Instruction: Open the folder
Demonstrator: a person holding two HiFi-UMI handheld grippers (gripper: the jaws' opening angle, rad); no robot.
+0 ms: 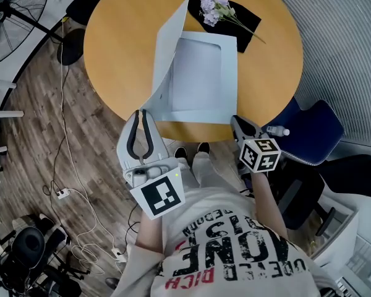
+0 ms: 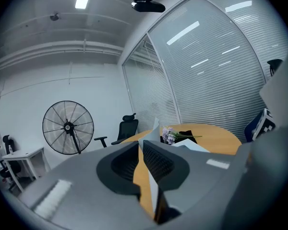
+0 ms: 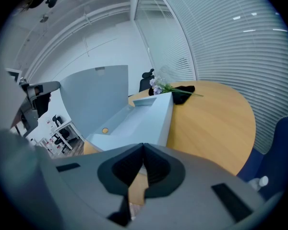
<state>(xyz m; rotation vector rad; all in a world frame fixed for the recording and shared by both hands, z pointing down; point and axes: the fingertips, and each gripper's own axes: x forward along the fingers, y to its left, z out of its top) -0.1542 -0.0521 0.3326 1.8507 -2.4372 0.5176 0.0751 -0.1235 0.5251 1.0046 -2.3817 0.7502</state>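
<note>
Left gripper [image 1: 141, 112] gripping folder [image 1: 201, 73], round table [image 1: 123, 30], plank floor [image 1: 37, 135], fan [image 1: 12, 8]

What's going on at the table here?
A person works a hand-held gripper in each hand at a round wooden table. The left hand-held gripper is shut on the front cover of a pale blue folder and holds it lifted, so the folder stands partly open. The right hand-held gripper, jaws together, sits at the folder's near right corner; whether it pins it is unclear. Flowers on a black cloth lie beyond.
</note>
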